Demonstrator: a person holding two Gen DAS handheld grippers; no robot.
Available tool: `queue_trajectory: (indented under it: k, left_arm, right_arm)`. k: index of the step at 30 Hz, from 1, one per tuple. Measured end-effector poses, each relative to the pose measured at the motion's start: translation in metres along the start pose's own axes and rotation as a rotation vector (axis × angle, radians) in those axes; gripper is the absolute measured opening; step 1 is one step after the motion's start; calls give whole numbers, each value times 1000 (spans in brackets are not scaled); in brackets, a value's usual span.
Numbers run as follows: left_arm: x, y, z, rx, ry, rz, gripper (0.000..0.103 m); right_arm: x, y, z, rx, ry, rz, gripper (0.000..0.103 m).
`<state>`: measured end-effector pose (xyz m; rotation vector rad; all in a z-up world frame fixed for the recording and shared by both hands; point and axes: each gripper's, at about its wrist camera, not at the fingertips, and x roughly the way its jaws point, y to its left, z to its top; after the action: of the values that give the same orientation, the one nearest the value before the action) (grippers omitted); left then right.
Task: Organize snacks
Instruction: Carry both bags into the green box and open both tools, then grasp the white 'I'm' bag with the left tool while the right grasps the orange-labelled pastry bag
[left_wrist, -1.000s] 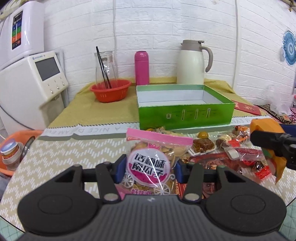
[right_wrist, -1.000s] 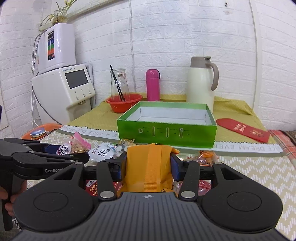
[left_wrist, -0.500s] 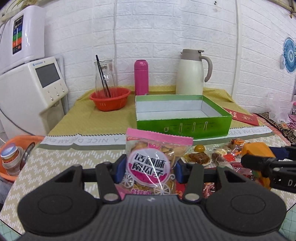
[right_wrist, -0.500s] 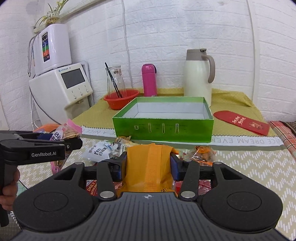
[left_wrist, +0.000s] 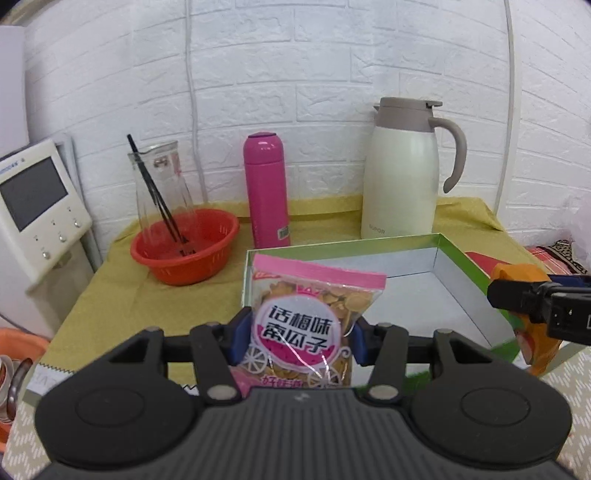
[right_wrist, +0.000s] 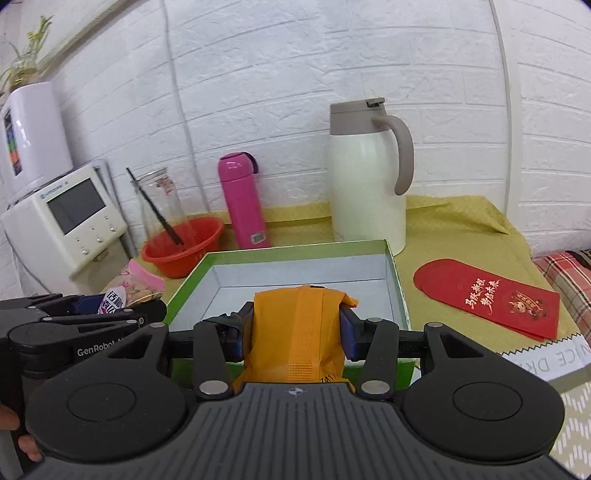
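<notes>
The left gripper (left_wrist: 298, 338) is clamped on a pink seed packet (left_wrist: 314, 325) and the right gripper (right_wrist: 295, 328) on an orange snack bag (right_wrist: 295, 332), both above the green box's (right_wrist: 397, 291) near edge.

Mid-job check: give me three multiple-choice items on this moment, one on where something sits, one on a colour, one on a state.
1. Where is the red envelope?
A. On the table, right of the green box
B. Inside the green box
C. In the red basket

2. What colour is the packet in the right gripper?
A. Blue
B. Orange
C. White

3. What state is the left gripper in?
A. Empty, wide open
B. Shut with nothing held
C. Fingers gripping a pink-topped pumpkin seed packet

Answers:
1 A: it lies flat on the yellow cloth beside the box.
2 B: orange wrapper sits between the fingers.
3 C: the packet stands clamped between both fingers.
</notes>
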<state>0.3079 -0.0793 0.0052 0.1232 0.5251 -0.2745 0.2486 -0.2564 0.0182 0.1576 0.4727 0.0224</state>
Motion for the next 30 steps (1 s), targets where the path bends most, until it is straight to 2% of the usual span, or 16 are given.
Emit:
queue_trajectory:
  k: [4,6,8,10,13,17,21,26,30]
  left_arm:
    - [41,-2,0,8,27,15,61]
    - [48,-3,-3,24,15,20,77]
    - [52,-3,-4,36,-1,38,79]
    - [55,-2,-1,40,5,32,79]
    - [50,2,1,49,-5,36,81]
    - [23,13,-1,29,-41,22,92]
    - [-17,30,-10,17,-79,20,102]
    - [-65,46,-44,29,-108,66,102]
    - [-85,54,-84,43,-80,85,102]
  right_arm:
    - [41,-16,3,37,29,-4,80]
    - [54,-21,3,41,45,1,85]
    - [61,-22,5,31,49,-7,89]
    - [62,-22,4,23,44,-16,101]
    - [58,-25,8,21,17,-11,103]
    - [33,-26,13,29,-35,16,103]
    - [-9,-26,13,46,-94,91,103]
    - [-70,-26,-11,18,-143,194,103]
    - [-105,-28,-47,-35,-126,200,103]
